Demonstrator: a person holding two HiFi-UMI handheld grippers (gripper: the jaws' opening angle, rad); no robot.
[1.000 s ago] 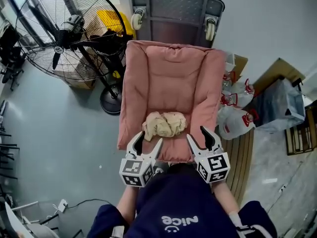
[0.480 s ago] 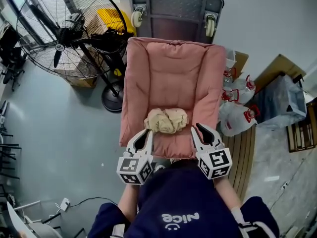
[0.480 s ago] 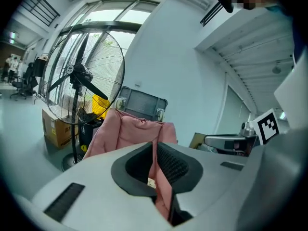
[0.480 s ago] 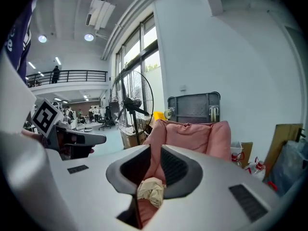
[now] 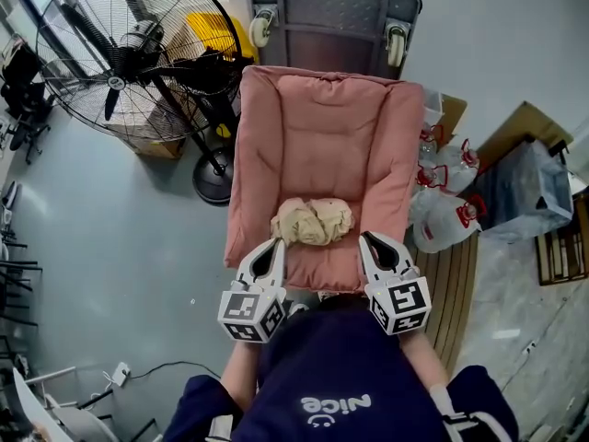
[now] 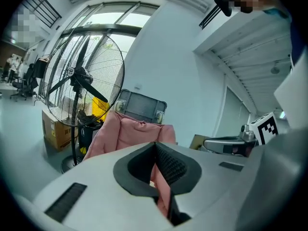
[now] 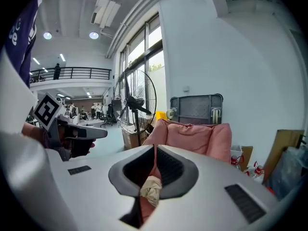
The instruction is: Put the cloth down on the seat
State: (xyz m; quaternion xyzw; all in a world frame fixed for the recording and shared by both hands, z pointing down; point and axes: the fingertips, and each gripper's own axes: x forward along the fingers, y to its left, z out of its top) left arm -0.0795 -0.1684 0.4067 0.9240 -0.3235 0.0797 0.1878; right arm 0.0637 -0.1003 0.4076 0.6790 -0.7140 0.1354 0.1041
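Observation:
A crumpled beige cloth (image 5: 313,221) lies on the front part of the pink padded seat (image 5: 322,127). My left gripper (image 5: 277,248) hovers at the seat's front edge just left of the cloth. My right gripper (image 5: 369,239) sits just right of it. Both have just been closing and now stand shut with nothing between the jaws. In the left gripper view the shut jaws (image 6: 155,147) point at the pink seat (image 6: 127,131). In the right gripper view the cloth (image 7: 151,189) shows low down behind the shut jaws (image 7: 155,150).
A big standing fan (image 5: 115,63) and its round base (image 5: 212,187) stand left of the seat. A grey wheeled cart (image 5: 331,12) is behind it. Plastic jugs (image 5: 442,215), cardboard and a wooden pallet (image 5: 446,293) crowd the right side.
Both grippers went from wide open to shut. They stayed at the seat's front edge, either side of the cloth, which lies where it was.

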